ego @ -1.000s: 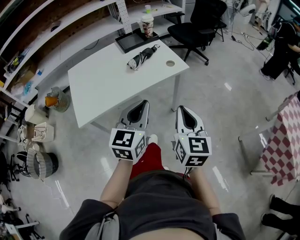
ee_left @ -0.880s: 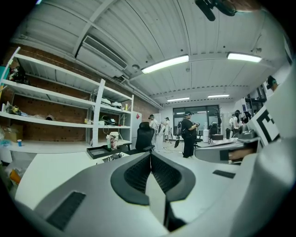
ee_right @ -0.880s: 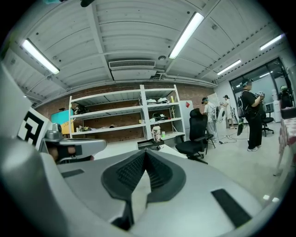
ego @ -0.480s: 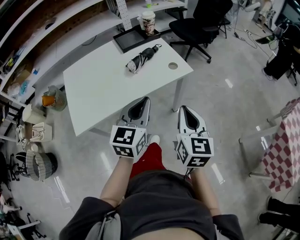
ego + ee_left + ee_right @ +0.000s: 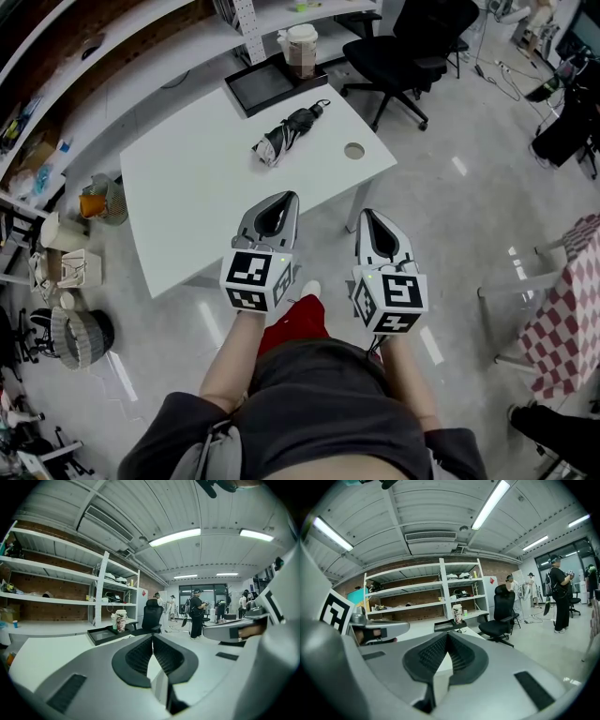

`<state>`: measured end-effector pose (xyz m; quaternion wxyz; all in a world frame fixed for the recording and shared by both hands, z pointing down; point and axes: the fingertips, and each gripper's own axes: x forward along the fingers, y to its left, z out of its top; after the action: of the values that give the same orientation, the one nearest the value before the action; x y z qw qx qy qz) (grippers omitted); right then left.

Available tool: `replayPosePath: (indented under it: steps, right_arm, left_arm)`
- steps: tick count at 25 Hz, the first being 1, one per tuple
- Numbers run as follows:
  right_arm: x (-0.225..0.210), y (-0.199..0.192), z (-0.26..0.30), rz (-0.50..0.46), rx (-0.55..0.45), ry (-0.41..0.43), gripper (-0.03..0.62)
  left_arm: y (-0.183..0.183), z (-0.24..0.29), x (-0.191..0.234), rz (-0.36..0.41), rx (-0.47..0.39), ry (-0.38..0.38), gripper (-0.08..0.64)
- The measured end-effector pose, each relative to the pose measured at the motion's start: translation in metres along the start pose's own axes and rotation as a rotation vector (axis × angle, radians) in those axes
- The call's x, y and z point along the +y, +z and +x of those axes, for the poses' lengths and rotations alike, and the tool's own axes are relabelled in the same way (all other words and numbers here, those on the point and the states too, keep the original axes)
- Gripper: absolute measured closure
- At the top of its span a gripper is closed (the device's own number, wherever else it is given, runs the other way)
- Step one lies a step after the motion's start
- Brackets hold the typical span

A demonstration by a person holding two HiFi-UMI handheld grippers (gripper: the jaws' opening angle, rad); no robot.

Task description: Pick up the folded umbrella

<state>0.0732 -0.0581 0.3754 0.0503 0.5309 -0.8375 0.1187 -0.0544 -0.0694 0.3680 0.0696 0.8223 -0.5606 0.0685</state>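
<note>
A room is seen from above, looking steeply down over a person's body and forearms. Two grey grippers are held out side by side in the lower middle of the frame, each with a marker cube at its rear. The left gripper (image 5: 285, 200) is seen with its tips over the near edge of a white table (image 5: 178, 202), and its jaws are shown pressed together in the left gripper view (image 5: 152, 638), with nothing held between them. The right gripper (image 5: 365, 215) is seen just right of it, over the pale floor beside the table's corner; in the right gripper view (image 5: 447, 636) its jaws are likewise closed tip to tip and nothing is gripped. The folded umbrella (image 5: 289, 131), black with a pale patterned end, is found lying at a slant on the far right part of the tabletop, in the upper middle of the frame, well apart from both grippers. A round hole (image 5: 353, 150) is set in the tabletop just right of it. Beyond the umbrella, a dark tray (image 5: 262, 86) and a lidded paper cup (image 5: 302, 49) are seen, and a black office chair (image 5: 412, 47) is placed at the upper right.
</note>
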Motion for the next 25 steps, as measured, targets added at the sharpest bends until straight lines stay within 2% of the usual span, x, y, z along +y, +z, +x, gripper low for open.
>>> replayPosePath:
  steps: [19,25]
  right_arm:
    - [-0.005,0.021,0.125,0.001,0.032,0.002,0.574]
    - [-0.011,0.021,0.154,0.006,0.053,-0.011,0.574]
  left_arm:
    - [0.012,0.1,0.097,0.018,0.063,-0.001,0.543]
    - [0.011,0.135,0.112,0.042,0.105,-0.035,0.54]
